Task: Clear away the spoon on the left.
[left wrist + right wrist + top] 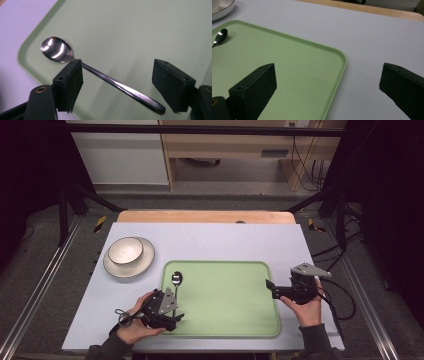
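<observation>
Left gripper (167, 312) stands with its jaws wide apart astride the handle of the spoon (100, 75), which lies flat on the green tray (235, 320) near the tray's left edge, bowl pointing away from the person. In the left gripper view the handle runs slantwise through the gap: one jaw sits just beside the neck below the bowl, the other near the handle's tip; whether either touches it cannot be told. Right gripper (272, 290) hovers near the tray's right edge, also spread wide and holding nothing. A bowl (126, 250) sits on a plate (142, 265) beyond the tray's left corner, apart from the spoon. Judged step: picking up the spoon. For a sound grasp, the hand should likely turn so the pads (72, 85) meet the handle squarely across its width, low to the tray, then close slowly to avoid the thin metal skidding out.
</observation>
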A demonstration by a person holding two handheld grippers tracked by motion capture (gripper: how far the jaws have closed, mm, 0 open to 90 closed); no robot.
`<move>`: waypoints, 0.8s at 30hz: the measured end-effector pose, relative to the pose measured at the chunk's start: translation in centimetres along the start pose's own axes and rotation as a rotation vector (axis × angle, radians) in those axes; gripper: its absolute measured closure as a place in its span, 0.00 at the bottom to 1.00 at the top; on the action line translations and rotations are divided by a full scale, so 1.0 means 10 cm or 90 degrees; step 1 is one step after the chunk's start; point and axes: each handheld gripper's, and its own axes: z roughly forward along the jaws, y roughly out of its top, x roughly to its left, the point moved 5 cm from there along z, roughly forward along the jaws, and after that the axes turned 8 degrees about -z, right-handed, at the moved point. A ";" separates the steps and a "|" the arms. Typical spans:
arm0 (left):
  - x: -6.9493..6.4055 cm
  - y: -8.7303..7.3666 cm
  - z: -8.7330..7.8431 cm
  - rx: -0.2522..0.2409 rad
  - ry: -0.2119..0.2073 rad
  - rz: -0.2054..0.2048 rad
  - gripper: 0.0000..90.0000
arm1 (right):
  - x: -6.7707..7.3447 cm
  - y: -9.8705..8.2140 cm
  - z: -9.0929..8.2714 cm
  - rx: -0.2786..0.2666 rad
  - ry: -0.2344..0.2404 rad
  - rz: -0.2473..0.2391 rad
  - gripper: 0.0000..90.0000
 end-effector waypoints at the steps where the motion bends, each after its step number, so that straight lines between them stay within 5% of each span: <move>1: 0.03 0.01 -0.02 -0.011 0.001 -0.011 0.27 | 0.00 0.00 0.00 0.000 0.000 0.003 0.02; 8: 0.21 0.03 -0.19 -0.083 0.007 -0.091 0.26 | -0.02 0.01 -0.02 -0.005 -0.005 0.001 0.02; 24: 0.65 -0.15 -0.52 -0.203 0.086 -0.237 0.23 | -0.06 0.01 -0.06 -0.014 -0.018 0.007 0.02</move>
